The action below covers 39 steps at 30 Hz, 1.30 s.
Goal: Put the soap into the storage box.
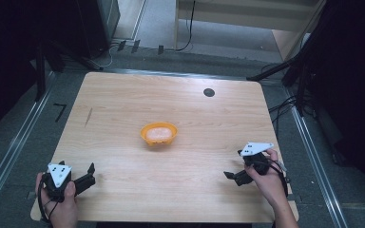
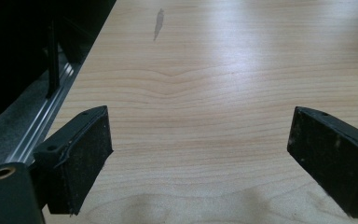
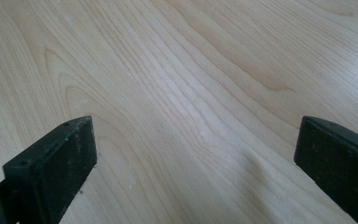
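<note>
An orange bowl (image 1: 159,134) with something pale pink inside sits near the middle of the wooden table (image 1: 123,95). My left gripper (image 1: 91,172) rests at the table's front left corner, held by a hand, open and holding nothing. In the left gripper view its black jaws stand wide apart over bare wood (image 2: 200,116). My right gripper (image 1: 232,175) is at the front right, also in a hand, open with nothing between its jaws. Wood grain (image 3: 191,116) lies between them in the right gripper view. Both grippers are well apart from the bowl.
A small dark round mark (image 1: 209,92) is near the table's far edge, and a grey streak (image 1: 89,117) is at the left. Metal rails (image 1: 14,147) run along both sides of the table. Cables (image 1: 280,107) lie on the floor to the right.
</note>
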Each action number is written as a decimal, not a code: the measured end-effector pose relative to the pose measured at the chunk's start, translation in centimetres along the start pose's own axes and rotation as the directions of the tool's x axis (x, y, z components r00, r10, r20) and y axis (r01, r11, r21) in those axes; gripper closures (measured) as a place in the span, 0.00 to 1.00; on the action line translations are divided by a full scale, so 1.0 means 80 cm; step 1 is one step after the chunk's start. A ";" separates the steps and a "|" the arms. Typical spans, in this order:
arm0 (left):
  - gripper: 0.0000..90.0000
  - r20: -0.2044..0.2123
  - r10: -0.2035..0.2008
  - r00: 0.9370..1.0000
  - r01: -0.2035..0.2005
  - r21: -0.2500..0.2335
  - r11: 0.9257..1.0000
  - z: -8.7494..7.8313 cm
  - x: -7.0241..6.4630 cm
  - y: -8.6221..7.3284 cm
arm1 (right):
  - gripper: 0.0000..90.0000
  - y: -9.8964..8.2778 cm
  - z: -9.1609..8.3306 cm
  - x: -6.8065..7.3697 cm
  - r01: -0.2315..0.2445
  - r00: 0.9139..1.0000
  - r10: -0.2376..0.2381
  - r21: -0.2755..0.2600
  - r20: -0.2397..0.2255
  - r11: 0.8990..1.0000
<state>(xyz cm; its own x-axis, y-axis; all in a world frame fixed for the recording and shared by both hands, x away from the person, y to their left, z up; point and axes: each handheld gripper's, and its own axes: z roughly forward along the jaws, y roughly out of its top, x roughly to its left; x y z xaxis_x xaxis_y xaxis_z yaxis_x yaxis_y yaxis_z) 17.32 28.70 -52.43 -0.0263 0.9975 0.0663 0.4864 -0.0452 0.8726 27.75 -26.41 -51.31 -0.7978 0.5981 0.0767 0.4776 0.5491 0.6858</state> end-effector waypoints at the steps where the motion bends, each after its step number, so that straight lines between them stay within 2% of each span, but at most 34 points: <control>1: 0.08 0.001 0.001 1.000 -0.001 0.000 1.000 0.000 0.000 0.000 | 0.00 -0.002 -0.002 0.000 -0.003 1.000 0.003 -0.005 0.003 1.000; 18: 0.08 -0.004 0.014 1.000 -0.014 -0.001 1.000 0.000 -0.001 0.000 | 0.00 -0.057 -0.025 0.001 -0.068 0.997 0.070 -0.067 0.034 0.995; 31: 0.08 -0.009 0.025 1.000 -0.025 -0.001 1.000 0.000 -0.003 0.000 | 0.00 -0.092 -0.044 -0.001 -0.119 0.991 0.125 -0.112 0.047 0.987; 39: 0.08 -0.012 0.033 0.999 -0.033 0.001 0.999 0.000 -0.004 0.000 | 0.00 -0.118 -0.064 -0.004 -0.146 0.985 0.158 -0.152 0.069 0.978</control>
<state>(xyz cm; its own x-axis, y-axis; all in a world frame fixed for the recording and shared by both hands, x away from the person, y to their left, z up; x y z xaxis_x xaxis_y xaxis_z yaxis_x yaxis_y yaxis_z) 17.30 28.39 -52.44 -0.0205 0.9947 0.1011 0.4881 -0.0783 0.8692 21.65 -34.76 -54.09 -0.6849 0.7163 0.1338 0.5277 0.3609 0.7689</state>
